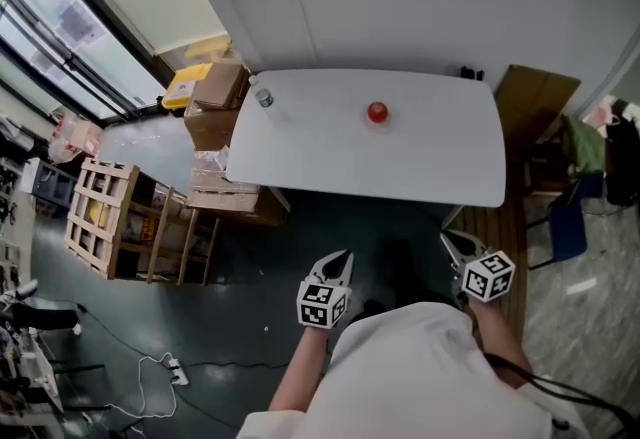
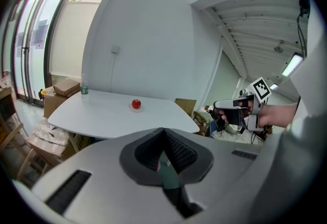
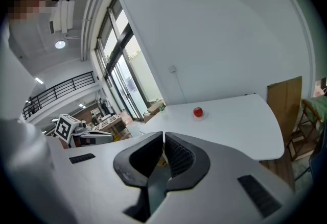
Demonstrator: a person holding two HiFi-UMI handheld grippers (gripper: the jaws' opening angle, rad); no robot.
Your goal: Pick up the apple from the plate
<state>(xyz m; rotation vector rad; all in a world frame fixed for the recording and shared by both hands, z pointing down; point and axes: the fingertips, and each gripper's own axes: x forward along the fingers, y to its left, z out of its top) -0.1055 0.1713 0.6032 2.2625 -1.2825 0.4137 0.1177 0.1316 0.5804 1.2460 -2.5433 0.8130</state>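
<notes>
Left tool (image 2: 163, 133) closed | right tool (image 3: 163, 139) closed | apple (image 2: 136, 104) on plate (image 2: 141, 109) | bottle (image 2: 84, 88) green-labelled

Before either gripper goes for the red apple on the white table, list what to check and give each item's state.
1. Round red apple sits on small white plate: ok.
2. Path across white table unobstructed; clear plastic bottle stands well apart at a far corner: ok.
3. Left gripper open for a grasp: not ok, jaws together, empty.
4. Right gripper open for a grasp: not ok, jaws together, empty.
5. Grippers close to the apple: not ok, both short of the table's near edge.
</notes>
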